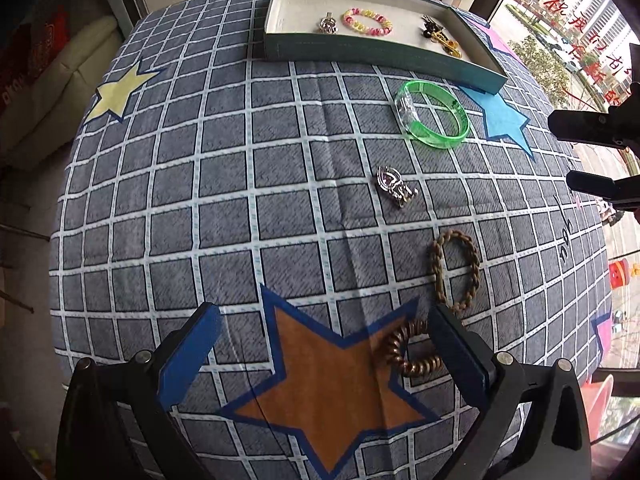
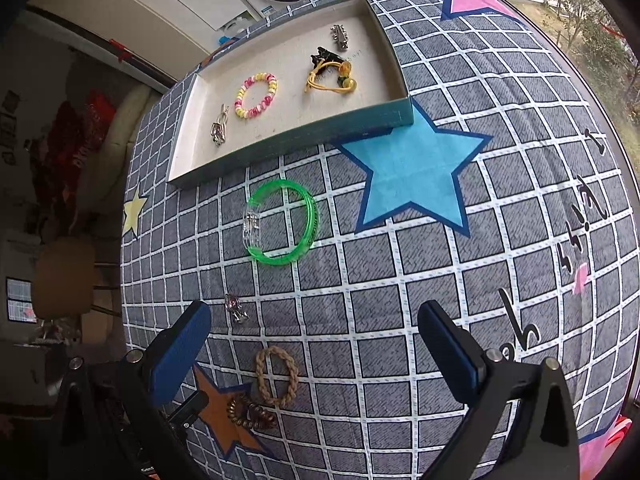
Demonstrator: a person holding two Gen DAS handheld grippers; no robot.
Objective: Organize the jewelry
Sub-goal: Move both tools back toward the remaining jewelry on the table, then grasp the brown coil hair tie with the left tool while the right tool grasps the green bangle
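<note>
Grippers both gape, empty, over cloth; bracelet beside tray.

the left claw hangs over the checked cloth on the tabletop, its jaws spread wide with nothing pressed between them. a brown spiral hair tie lies on an orange star just beside the right-hand pad. farther off sit a braided tan band, a silver charm and a green bangle. the tray holds a beaded bracelet.
</note>
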